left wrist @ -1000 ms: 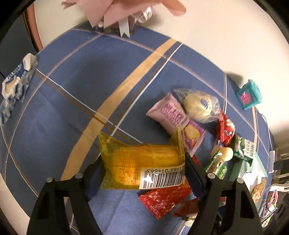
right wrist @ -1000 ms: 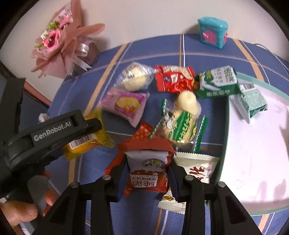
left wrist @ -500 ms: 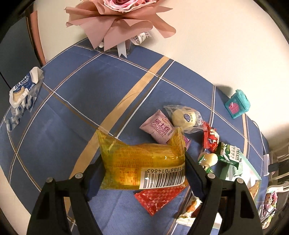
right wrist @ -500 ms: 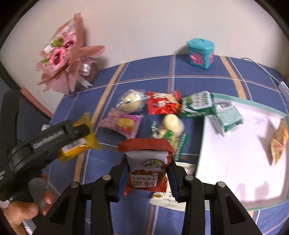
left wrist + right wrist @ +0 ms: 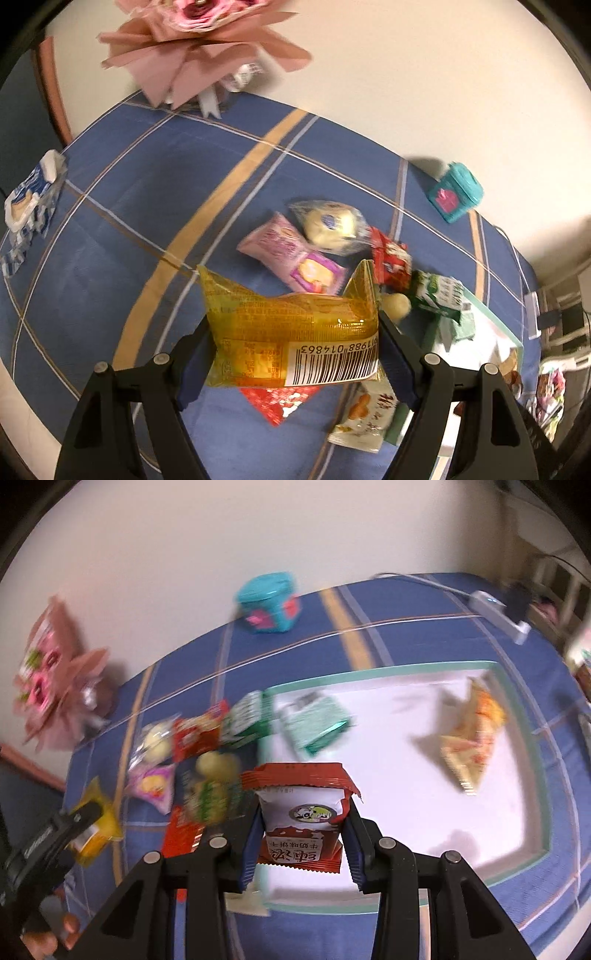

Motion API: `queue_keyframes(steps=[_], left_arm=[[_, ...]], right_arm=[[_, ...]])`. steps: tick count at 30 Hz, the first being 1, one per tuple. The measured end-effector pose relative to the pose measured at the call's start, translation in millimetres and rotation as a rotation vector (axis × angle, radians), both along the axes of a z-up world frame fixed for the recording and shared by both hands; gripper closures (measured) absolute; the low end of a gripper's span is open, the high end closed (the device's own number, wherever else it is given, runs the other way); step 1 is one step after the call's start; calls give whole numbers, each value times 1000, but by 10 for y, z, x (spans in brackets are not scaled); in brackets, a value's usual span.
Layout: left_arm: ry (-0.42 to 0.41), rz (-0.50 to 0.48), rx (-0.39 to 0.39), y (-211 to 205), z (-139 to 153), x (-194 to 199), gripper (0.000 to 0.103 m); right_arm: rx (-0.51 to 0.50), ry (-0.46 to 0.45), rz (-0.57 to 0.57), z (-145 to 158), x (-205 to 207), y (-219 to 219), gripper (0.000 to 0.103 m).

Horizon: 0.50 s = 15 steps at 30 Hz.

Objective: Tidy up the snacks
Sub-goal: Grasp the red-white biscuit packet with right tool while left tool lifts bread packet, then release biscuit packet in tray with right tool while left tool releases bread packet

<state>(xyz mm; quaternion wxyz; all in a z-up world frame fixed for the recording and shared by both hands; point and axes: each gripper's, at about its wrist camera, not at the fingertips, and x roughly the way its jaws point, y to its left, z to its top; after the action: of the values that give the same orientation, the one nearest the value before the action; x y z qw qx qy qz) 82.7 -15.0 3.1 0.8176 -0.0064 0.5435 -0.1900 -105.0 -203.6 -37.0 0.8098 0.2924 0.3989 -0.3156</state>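
My left gripper is shut on a yellow snack packet with a barcode, held above the blue cloth; the packet also shows in the right wrist view. My right gripper is shut on a red and white biscuit packet, held above the left edge of the white tray. In the tray lie a green packet and an orange triangular packet. Loose snacks lie left of the tray: a pink packet, a clear-wrapped bun, a red packet.
A teal box stands by the wall. A pink bouquet stands at the back left. A blue and white packet lies at the cloth's left edge. A white power strip lies at the back right.
My right gripper has lifted the biscuit packet and swung right, over the tray's left edge. My left gripper has risen with the yellow packet and turned slightly.
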Motion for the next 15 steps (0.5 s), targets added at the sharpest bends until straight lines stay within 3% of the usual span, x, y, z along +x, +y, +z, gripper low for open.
queue_keyframes(steps=[7, 15], left_arm=[[-30, -122, 22, -411, 73, -315, 22], [-26, -318, 33, -970, 48, -810, 22]], right_arm=[[-19, 58, -147, -3, -330, -347, 61], [24, 57, -241, -26, -670, -607, 61]])
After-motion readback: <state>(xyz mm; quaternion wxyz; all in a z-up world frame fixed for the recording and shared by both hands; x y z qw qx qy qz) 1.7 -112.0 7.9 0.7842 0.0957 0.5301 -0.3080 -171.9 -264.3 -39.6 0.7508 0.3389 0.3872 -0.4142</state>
